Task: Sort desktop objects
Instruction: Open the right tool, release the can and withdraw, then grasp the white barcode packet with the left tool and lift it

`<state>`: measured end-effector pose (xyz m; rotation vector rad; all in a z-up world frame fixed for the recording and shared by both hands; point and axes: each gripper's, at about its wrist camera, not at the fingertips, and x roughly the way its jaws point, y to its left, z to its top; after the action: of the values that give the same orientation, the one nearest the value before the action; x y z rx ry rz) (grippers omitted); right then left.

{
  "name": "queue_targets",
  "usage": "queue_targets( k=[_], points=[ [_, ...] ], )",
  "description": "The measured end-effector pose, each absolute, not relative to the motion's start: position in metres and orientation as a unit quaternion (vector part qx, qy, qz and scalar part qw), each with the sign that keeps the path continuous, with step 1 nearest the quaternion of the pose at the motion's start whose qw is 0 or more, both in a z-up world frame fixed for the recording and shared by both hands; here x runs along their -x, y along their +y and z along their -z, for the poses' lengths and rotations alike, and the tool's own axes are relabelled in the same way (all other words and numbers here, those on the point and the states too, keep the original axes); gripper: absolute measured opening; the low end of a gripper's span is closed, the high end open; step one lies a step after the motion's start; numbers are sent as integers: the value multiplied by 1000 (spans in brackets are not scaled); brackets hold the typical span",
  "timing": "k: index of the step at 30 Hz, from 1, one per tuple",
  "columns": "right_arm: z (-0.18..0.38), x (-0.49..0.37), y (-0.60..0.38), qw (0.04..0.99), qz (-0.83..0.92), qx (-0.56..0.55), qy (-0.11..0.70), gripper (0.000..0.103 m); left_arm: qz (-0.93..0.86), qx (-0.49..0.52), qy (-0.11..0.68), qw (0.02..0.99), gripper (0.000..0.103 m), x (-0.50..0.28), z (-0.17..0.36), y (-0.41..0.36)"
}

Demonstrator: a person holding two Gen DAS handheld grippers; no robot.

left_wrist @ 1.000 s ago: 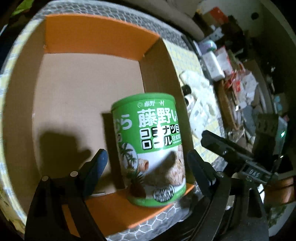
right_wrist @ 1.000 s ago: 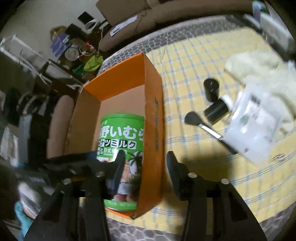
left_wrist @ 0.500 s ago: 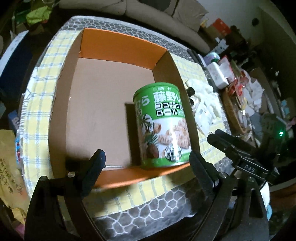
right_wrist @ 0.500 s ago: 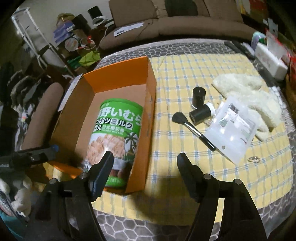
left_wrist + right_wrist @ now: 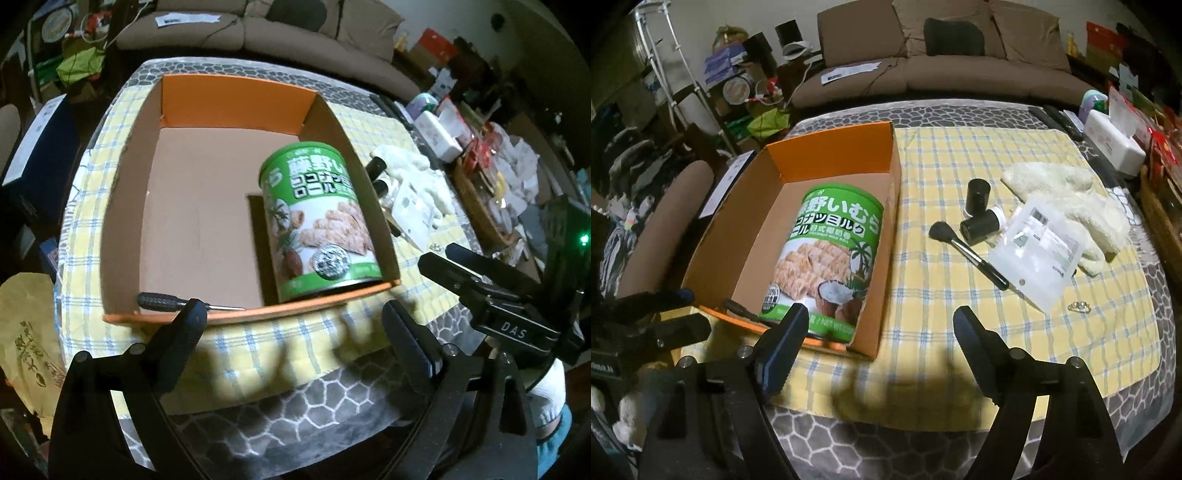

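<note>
Inside the orange box (image 5: 886, 177), in its near right corner, the green can (image 5: 831, 258) stands upright, with a screwdriver (image 5: 162, 301) lying along the near wall. Both the left gripper (image 5: 291, 328) and the right gripper (image 5: 879, 325) hang before the box, jaws opening, nothing between them. Right of the box lie a brush (image 5: 960, 247), two black bottles (image 5: 979, 210) and a plastic pouch (image 5: 1038, 251).

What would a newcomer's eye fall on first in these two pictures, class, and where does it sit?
The bright green can stands upright in the near right corner of the orange cardboard box. To the box's right, on the yellow checked cloth, lie a makeup brush, two black bottles and a pale fuzzy cloth.
</note>
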<state>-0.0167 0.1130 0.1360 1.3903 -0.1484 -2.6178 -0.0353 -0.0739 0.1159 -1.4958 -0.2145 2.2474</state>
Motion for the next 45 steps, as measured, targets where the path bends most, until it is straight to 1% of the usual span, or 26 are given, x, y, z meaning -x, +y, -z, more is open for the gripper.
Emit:
queue_targets(
  k=[14, 15, 16, 17, 24, 28, 30, 37, 45],
  points=[
    [-132, -3, 160, 56, 883, -462, -66, 85, -809, 533, -68, 237, 96, 16, -118, -26],
    [-133, -5, 166, 52, 884, -460, -70, 85, -809, 532, -72, 239, 97, 15, -118, -23],
    [-134, -7, 172, 49, 884, -459, -74, 85, -808, 530, -80, 244, 102, 13, -119, -19],
    [-134, -9, 181, 44, 885, -457, -79, 85, -807, 530, -88, 247, 102, 13, -119, -17],
    [-136, -23, 235, 16, 887, -449, -111, 85, -799, 525, -127, 264, 103, 12, -123, 5],
    [-135, -30, 268, -1, 886, -444, -135, 88, -777, 537, -179, 277, 103, 17, -119, 20],
    [-134, -32, 284, -8, 883, -444, -154, 88, -777, 534, -188, 277, 103, 20, -120, 28],
    [-135, -29, 322, -10, 876, -425, -229, 88, -791, 516, -146, 294, 103, 27, -131, 75],
    [-125, -2, 351, -3, 858, -410, -309, 88, -809, 497, -45, 311, 103, 39, -130, 140]
  ],
)
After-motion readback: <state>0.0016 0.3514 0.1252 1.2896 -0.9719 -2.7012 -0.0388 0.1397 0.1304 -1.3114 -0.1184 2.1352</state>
